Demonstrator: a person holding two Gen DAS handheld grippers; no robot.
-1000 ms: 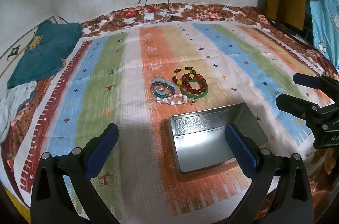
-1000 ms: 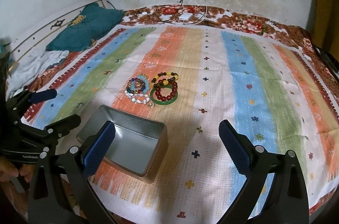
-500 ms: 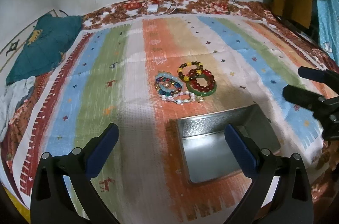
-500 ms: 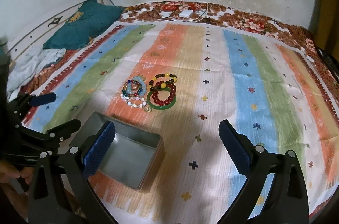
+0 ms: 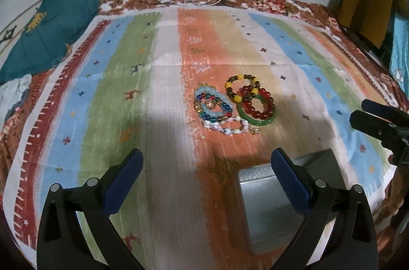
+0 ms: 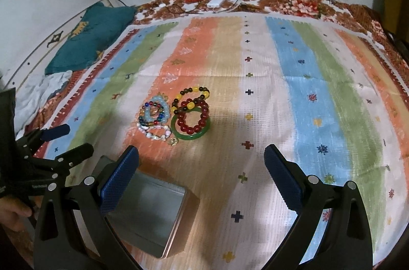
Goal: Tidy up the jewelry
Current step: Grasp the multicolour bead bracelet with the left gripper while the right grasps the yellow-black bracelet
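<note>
Now both the left gripper point(image 5: 207, 167) and right gripper point(image 6: 202, 162) gape wide and empty, the cluster of coloured bead bracelets point(image 5: 234, 105) lying ahead beyond their tips, nearer than before, the open grey metal tin point(image 6: 150, 213) beneath.

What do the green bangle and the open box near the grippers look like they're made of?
Green bangle: one solid glossy ring, no beads, likely jade or glass; the pictures can't settle which. Open box: dull silver-grey walls with a soft sheen and a thin rim, so probably tin or other sheet metal.
</note>
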